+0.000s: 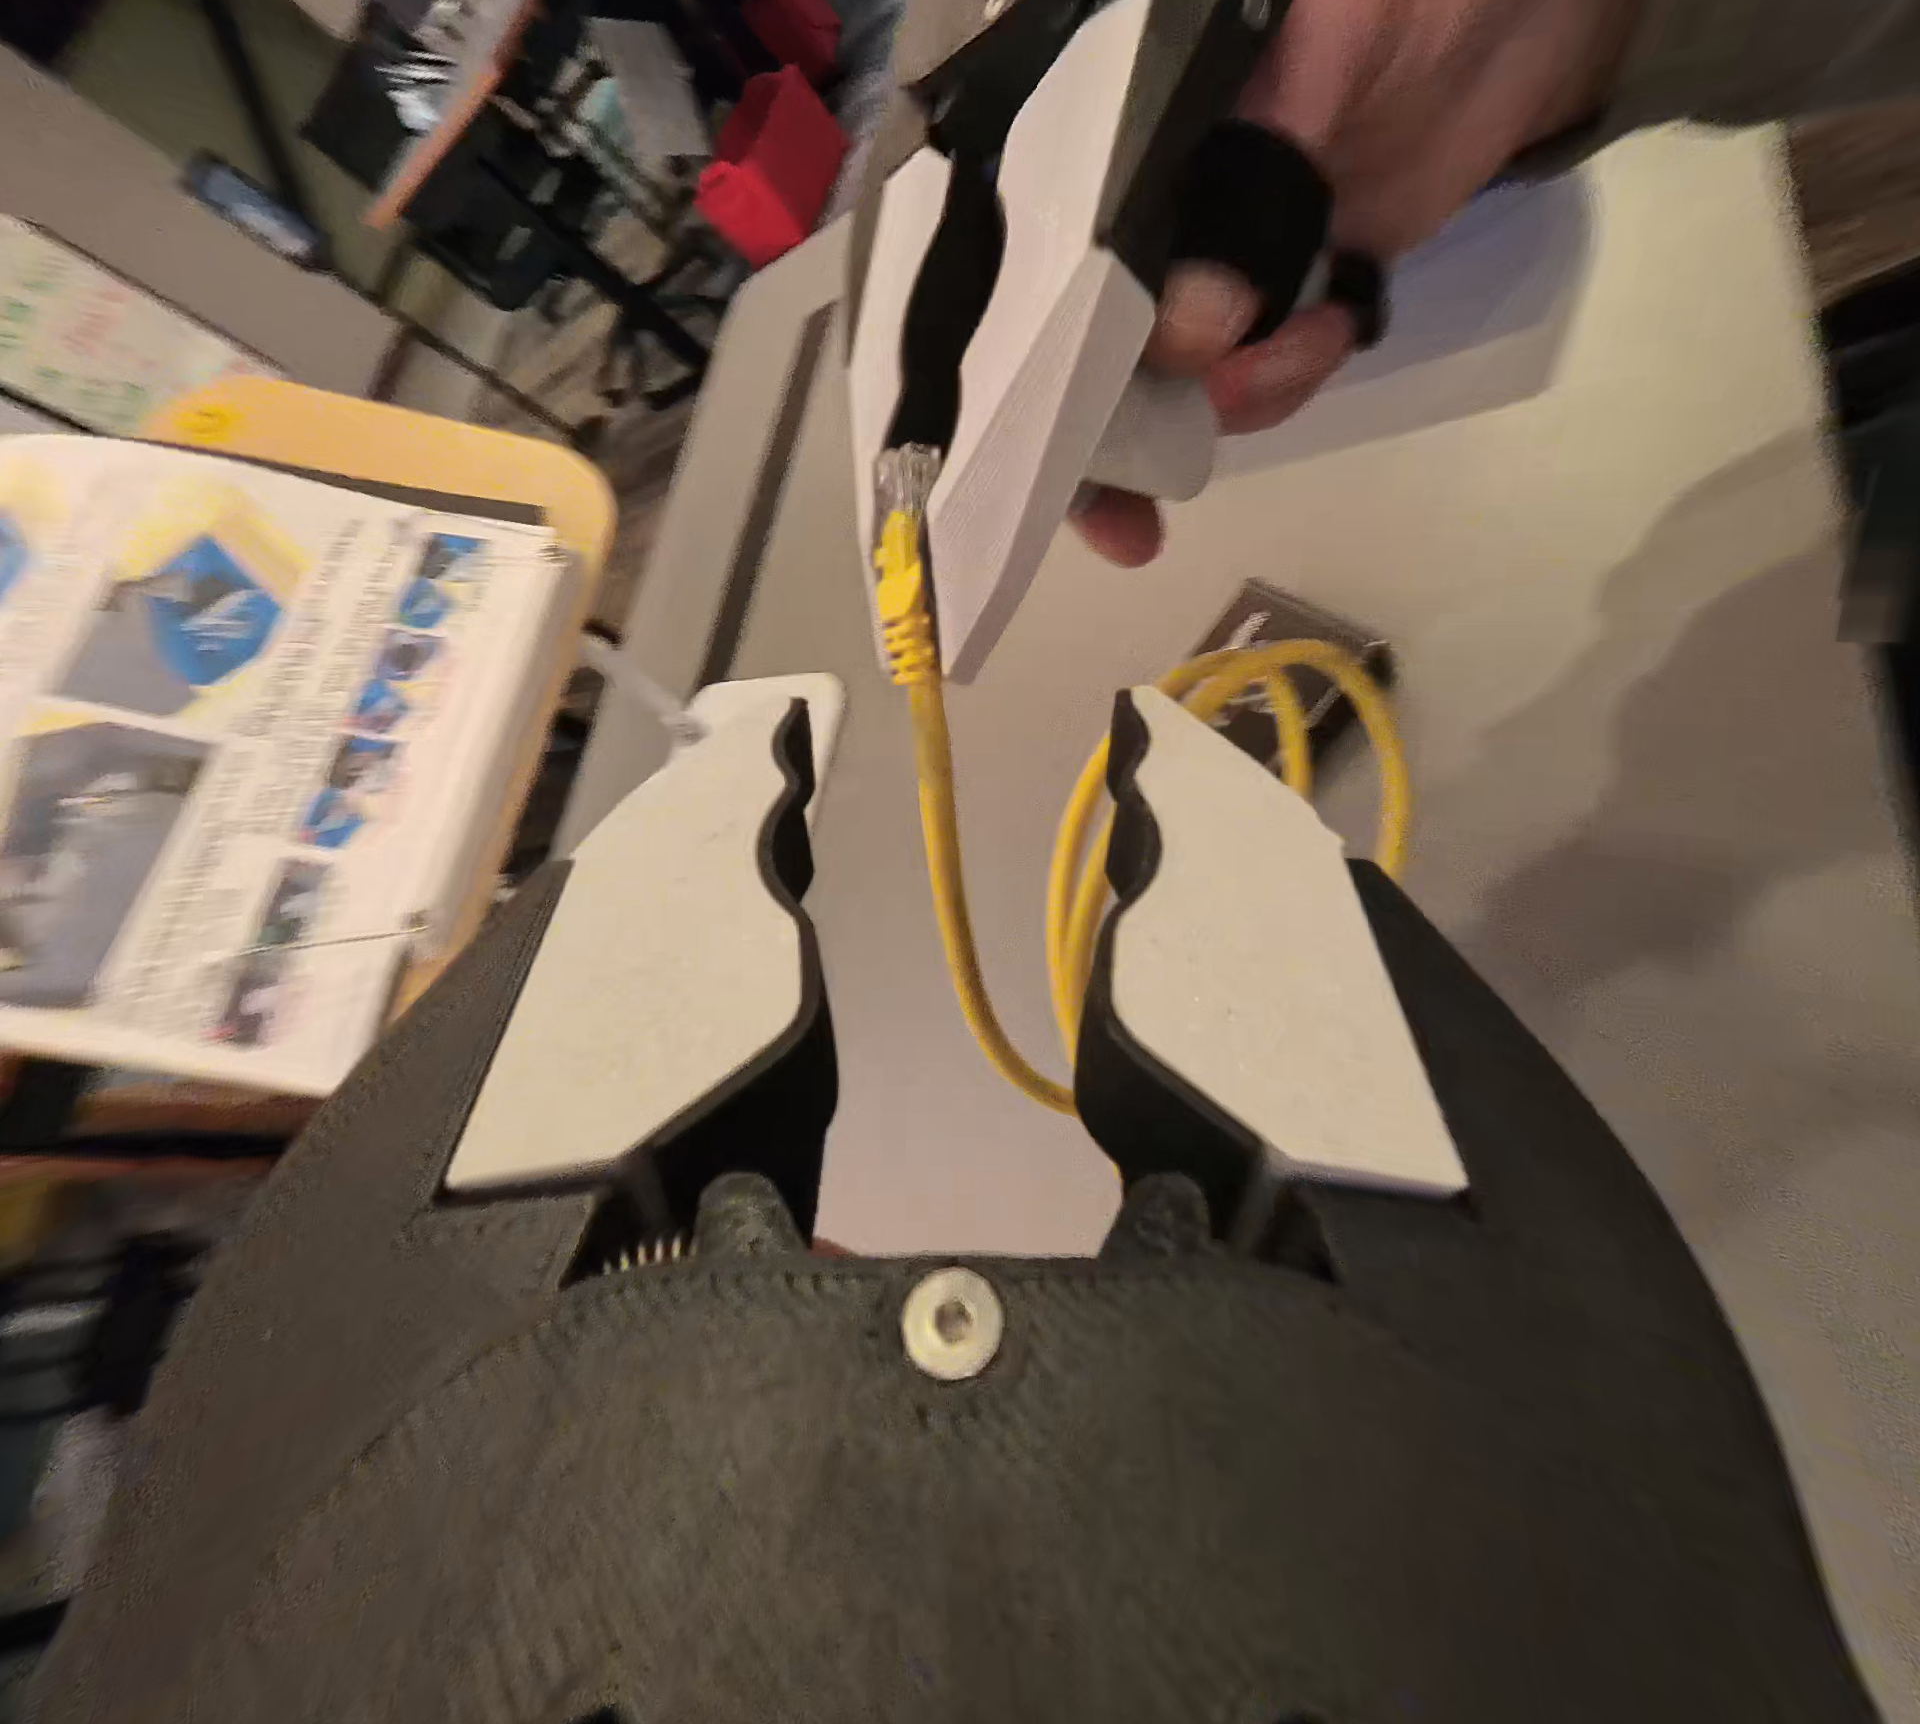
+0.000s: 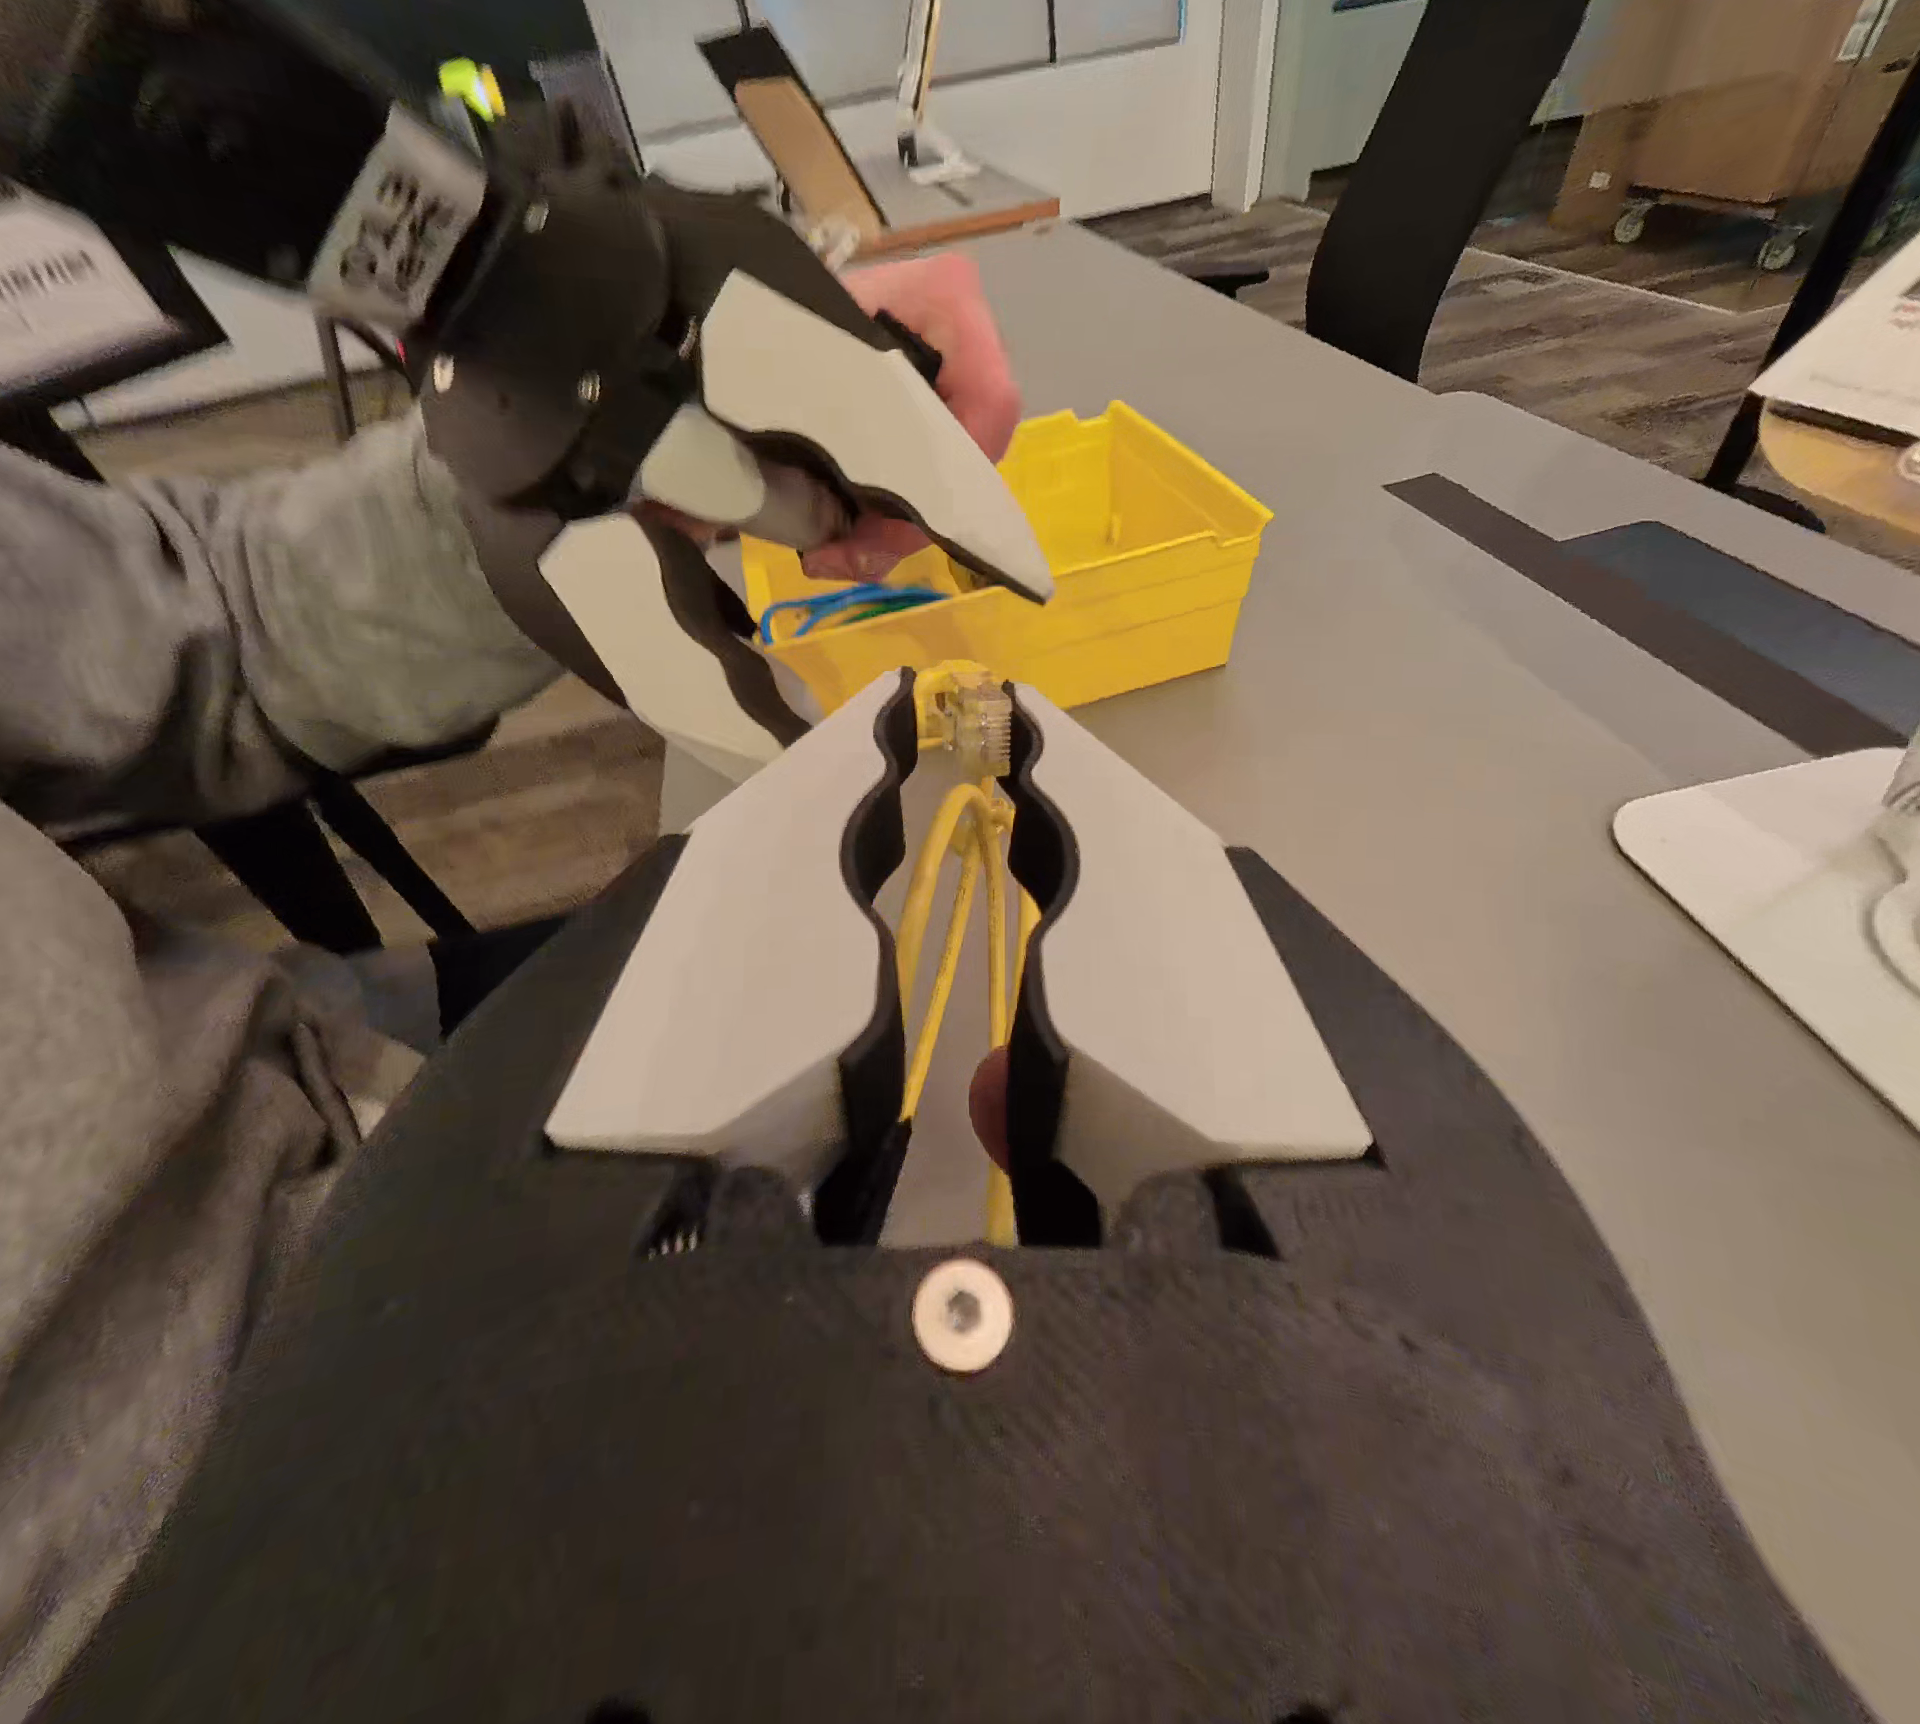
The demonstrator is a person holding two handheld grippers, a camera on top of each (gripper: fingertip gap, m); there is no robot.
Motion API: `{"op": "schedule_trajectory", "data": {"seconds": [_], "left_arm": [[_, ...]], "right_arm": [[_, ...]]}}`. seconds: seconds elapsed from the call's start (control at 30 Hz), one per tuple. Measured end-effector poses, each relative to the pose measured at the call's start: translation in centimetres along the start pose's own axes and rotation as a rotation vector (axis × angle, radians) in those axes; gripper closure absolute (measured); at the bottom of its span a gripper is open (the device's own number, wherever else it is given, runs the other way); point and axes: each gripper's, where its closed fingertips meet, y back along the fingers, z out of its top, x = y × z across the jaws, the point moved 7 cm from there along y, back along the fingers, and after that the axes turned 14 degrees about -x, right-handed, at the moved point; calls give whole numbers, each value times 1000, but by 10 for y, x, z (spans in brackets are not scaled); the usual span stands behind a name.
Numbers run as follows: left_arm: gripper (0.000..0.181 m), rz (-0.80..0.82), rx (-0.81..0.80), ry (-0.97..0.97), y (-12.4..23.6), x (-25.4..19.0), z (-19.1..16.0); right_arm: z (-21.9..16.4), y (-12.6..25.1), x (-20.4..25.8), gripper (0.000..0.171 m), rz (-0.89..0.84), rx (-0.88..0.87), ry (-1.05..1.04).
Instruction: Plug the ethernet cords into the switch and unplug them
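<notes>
My right gripper (image 2: 964, 698) is shut on the clear plug (image 2: 977, 718) of a yellow ethernet cord (image 2: 951, 926) and holds it above the grey table (image 2: 1403, 843). In the left wrist view the right gripper (image 1: 920, 666) points down with the plug (image 1: 906, 479) between its fingers. The cord (image 1: 940, 843) hangs from it into a loop on the table. A small dark box (image 1: 1299, 635) lies under the loop. My left gripper (image 1: 971, 718) is open and empty, just below the held plug with the cord running between its fingers. It also shows in the right wrist view (image 2: 904, 646).
A yellow bin (image 2: 1143, 552) holding blue and green cords (image 2: 831, 609) stands behind the plug. A white pad (image 2: 1766, 895) lies at the right, with a dark strip (image 2: 1662, 614) across the table. A black chair (image 2: 1455, 147) stands beyond. A printed box (image 1: 260, 739) sits left.
</notes>
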Motion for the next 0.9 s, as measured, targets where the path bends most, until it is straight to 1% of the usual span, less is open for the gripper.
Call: {"op": "schedule_trajectory", "data": {"seconds": [0.03, 0.13, 0.17, 0.23, 0.27, 0.33, 0.4, 0.53, 0.63, 0.7, 0.8, 0.9], "left_arm": [[128, 56, 16, -58, -2, 2, 0], [122, 128, 59, -169, -9, 0, -2], [120, 179, 61, -215, -10, 2, -2], [127, 327, -8, -305, -8, 9, 4], [131, 360, -51, -316, -7, 10, 7], [131, 395, -69, -328, -8, 9, 7], [132, 387, -104, -364, -10, 5, 9], [134, 358, -217, -342, -6, 1, 13], [137, 338, -257, -341, -3, 0, 14], [143, 322, -290, -352, -2, -4, 17], [150, 323, -304, -390, -1, -7, 18], [153, 322, -322, -406, -2, -10, 20]], "right_arm": [[1, 1, -3, 160, -11, -26, -35], [6, 6, -9, 160, -21, -100, -126], [7, 7, -10, 160, -24, -125, -158], [9, 9, -12, 160, -8, -177, -233], [9, 9, -13, 160, -1, -198, -269], [8, 9, -13, 160, 28, -230, -323], [7, 8, -12, 160, 65, -249, -365], [4, 5, -6, 161, 180, -259, -436], [2, 1, 1, 161, 241, -253, -455], [3, -1, 4, 161, 270, -258, -463], [5, -1, 7, 161, 297, -269, -481], [4, -1, 8, 161, 328, -278, -504]]}}
